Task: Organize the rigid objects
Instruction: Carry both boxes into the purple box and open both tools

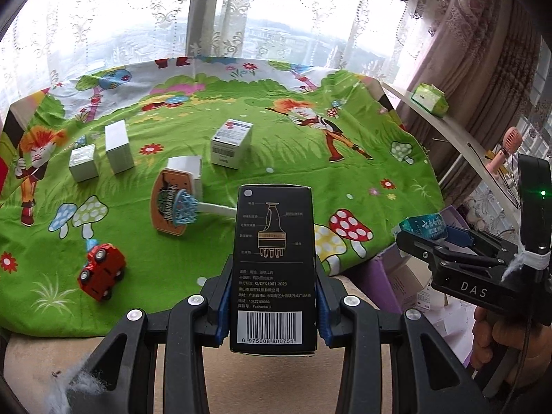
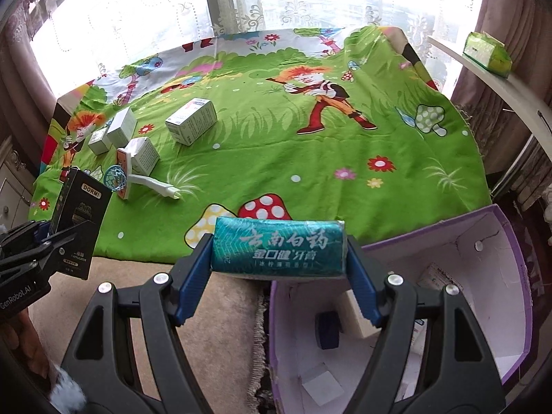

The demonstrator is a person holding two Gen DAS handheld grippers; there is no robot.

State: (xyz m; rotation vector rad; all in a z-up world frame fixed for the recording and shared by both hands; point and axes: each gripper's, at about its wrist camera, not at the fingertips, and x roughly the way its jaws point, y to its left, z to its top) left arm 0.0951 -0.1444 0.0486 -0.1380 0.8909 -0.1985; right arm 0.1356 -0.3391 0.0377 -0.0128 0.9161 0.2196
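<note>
Beyond my fingers, a green cartoon-printed cloth [image 2: 276,145] covers the surface, patterned with mushrooms, flowers and figures. Behind it I see lace curtains [image 1: 120,34] across a bright window. A green tissue pack [image 2: 487,51] rests on the white ledge [image 2: 517,93] at right.

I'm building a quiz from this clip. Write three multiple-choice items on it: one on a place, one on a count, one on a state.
1. Where is the small red toy car?
A. on the green cartoon-print cloth
B. inside the purple cardboard box
C. on the white shelf

2. How many boxes stand on the cloth?
A. one
B. four
C. seven

3. What is the left gripper doing?
A. hanging open, nothing in it
B. clamped on a tall black carton with a barcode
C. clamped on a teal toothpaste box

Answers: 1 A, the car lies on the cloth at left. 2 B, four pale boxes stand there. 3 B, blue pads press the carton's sides; the right gripper holds the toothpaste box.
</note>
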